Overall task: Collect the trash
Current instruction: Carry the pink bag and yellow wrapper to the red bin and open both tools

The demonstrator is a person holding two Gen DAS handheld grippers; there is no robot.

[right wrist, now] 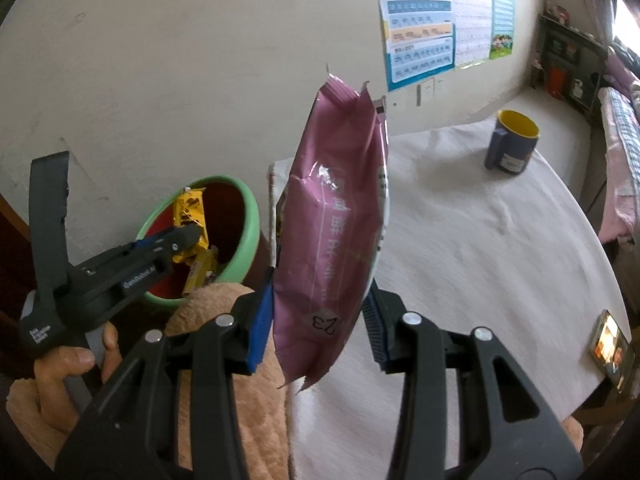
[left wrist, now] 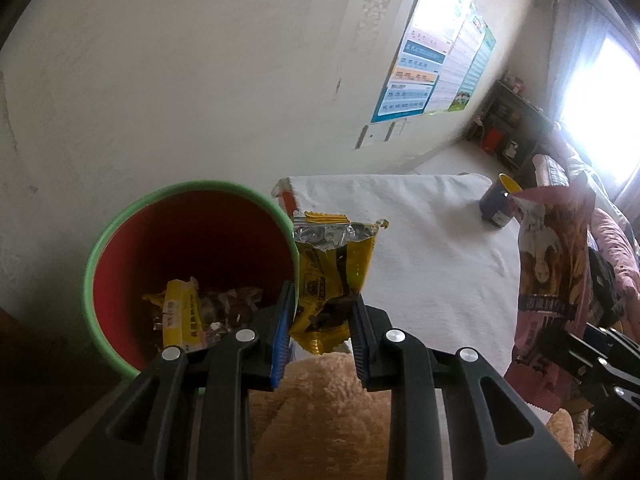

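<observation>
Left tool [left wrist: 320, 324] pinched a yellow snack wrapper [left wrist: 332, 280] between its pads, held upright just right of the red bin [left wrist: 120, 264] with the green rim, where more wrappers [left wrist: 180, 316] lay at the bottom. Right tool [right wrist: 320, 320] clamped a pink snack bag [right wrist: 332, 240] upright over the near left edge of the white-covered desk [right wrist: 480, 260]. Far right on that desk stood a blue mug [right wrist: 510, 144]; a phone [right wrist: 612, 350] lay near right.

A dark blue mug [right wrist: 512, 142] with a yellow inside stands upright on the white cloth [right wrist: 480, 240] covering the table. A phone [right wrist: 612, 350] with a lit screen lies near the table's edge. Colourful posters [right wrist: 420, 20] hang on the pale wall [left wrist: 180, 80], and a dark shelf [right wrist: 568, 68] stands beyond.
</observation>
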